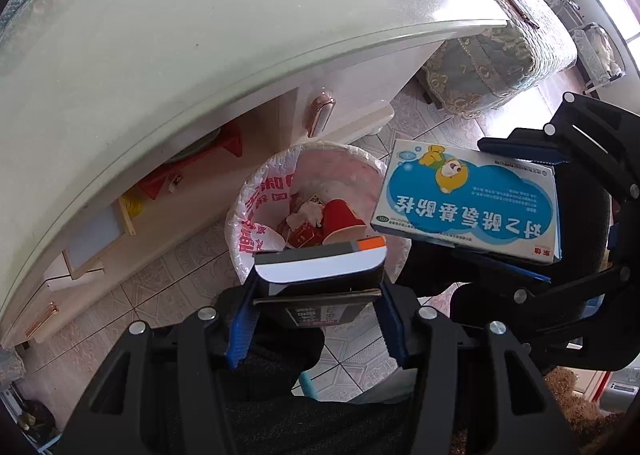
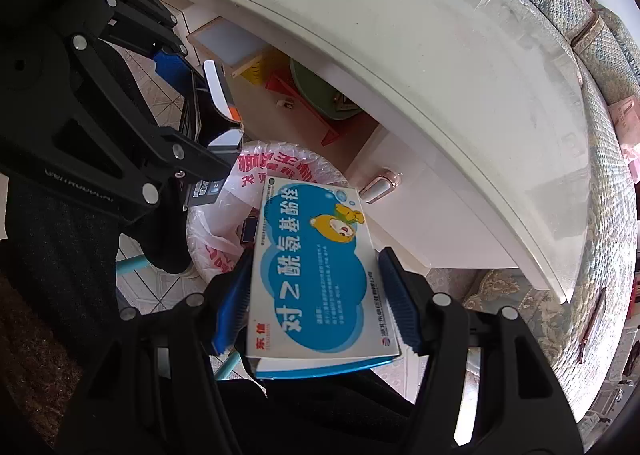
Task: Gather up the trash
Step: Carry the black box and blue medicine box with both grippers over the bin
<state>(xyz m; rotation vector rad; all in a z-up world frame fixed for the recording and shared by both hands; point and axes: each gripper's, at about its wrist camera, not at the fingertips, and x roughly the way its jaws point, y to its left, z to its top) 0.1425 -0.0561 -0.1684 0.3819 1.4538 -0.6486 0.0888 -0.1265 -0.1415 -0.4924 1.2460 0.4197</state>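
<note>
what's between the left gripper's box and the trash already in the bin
Nothing but air: in the left wrist view the dark box hangs over the bin, above a red cup.

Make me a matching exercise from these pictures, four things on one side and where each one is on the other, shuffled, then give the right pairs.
Things:
1. blue cartoon-bear medicine box
2. dark box with orange corner
3. red paper cup
4. trash bin

Places:
A. on the floor beside the white table
B. clamped in the right hand-held gripper
C. lying inside the bin
D. clamped in the left hand-held gripper

Pairs: 1-B, 2-D, 3-C, 4-A
</note>
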